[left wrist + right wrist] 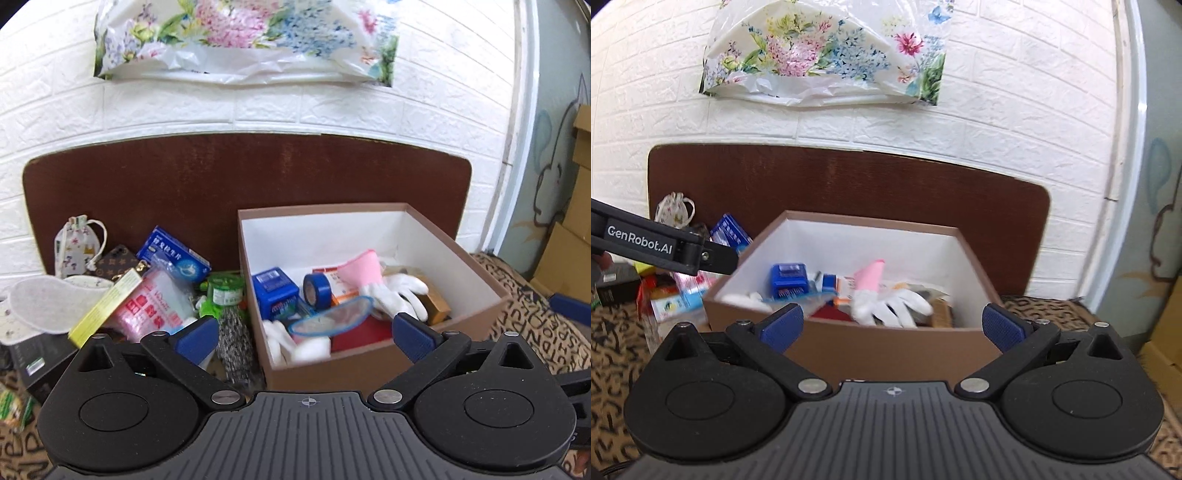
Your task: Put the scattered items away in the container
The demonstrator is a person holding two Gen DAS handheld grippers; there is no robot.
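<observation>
**Left gripper nearer the pile**

While box [369,258] sits right of centre in left wrist view, loose pile [155,291] lies ahead-left; my left gripper [306,334] gapes empty, so it's closest. Right wrist view: right gripper [892,326] wide open, empty, facing box; pile far left.

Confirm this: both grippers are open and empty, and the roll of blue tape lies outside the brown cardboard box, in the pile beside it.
Wrong on the tape. The left wrist view shows the roll of blue tape inside the brown cardboard box, among its contents. Left gripper and right gripper are indeed open and empty.
</observation>
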